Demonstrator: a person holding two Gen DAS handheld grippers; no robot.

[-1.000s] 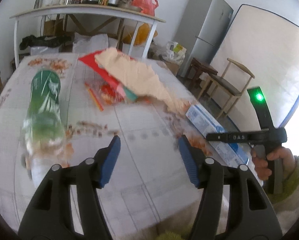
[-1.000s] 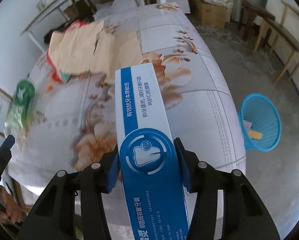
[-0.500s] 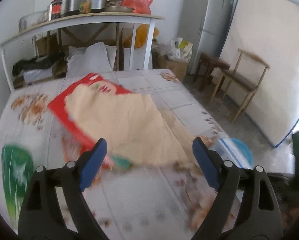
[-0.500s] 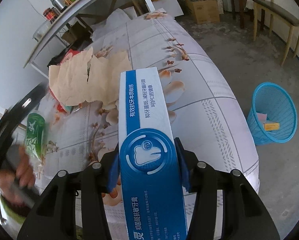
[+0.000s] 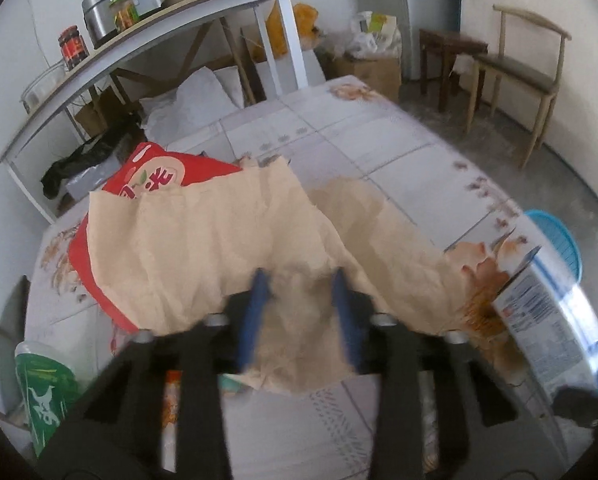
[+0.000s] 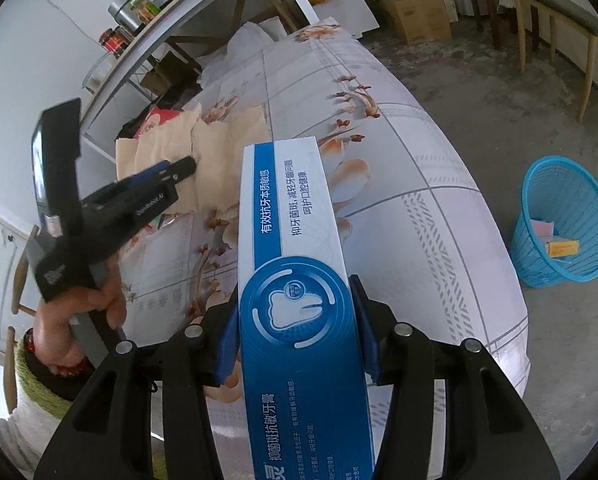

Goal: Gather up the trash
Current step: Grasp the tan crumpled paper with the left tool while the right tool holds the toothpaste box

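Left hand-held gripper (image 5: 299, 280) has just been closing, its blue fingers (image 5: 255, 308) now pinching the near edge of the crumpled tan paper (image 5: 203, 248) lying on the floral bench (image 5: 399, 160). Right hand-held gripper (image 6: 295, 340) clamps a blue-and-white toothpaste box (image 6: 291, 240) above the bench, right of the paper. On the floor right of the bench stands a blue wastebasket (image 6: 567, 220). Under the paper's far edge lies a red snack bag (image 5: 159, 176); a green bottle (image 5: 47, 396) lies at the bench's left edge.
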